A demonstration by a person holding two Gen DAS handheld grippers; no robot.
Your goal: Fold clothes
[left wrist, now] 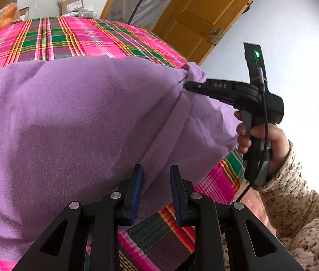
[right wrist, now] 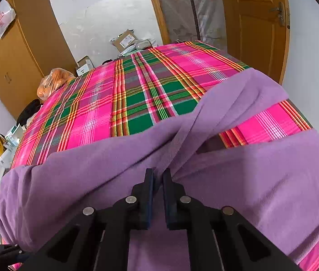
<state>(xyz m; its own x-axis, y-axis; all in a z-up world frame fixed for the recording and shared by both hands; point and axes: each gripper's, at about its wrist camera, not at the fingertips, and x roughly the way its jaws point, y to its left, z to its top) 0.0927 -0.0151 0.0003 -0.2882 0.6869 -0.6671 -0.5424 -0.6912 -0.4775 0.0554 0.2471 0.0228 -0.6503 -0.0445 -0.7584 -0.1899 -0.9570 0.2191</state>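
The right gripper, held in a person's hand with a floral quilted sleeve, is clamped on a bunched corner of a purple fleece garment, its narrow jaws pinching a knot of cloth near the far edge of the bed. In its own view the pads stand almost together with fleece gathered between their tips. The left gripper hovers at the garment's near edge, jaws partly apart with a fold of fleece lying between them; whether the blue pads actually press on it cannot be told. The garment sprawls across a pink-and-green plaid bedspread, one twisted section reaching toward the far side. Beyond stand a wooden door and cardboard boxes. The fold appears to be at its opening stage: corners being secured. The next move likely calls for lifting the pinched corner and carrying it across, keeping the fleece taut.
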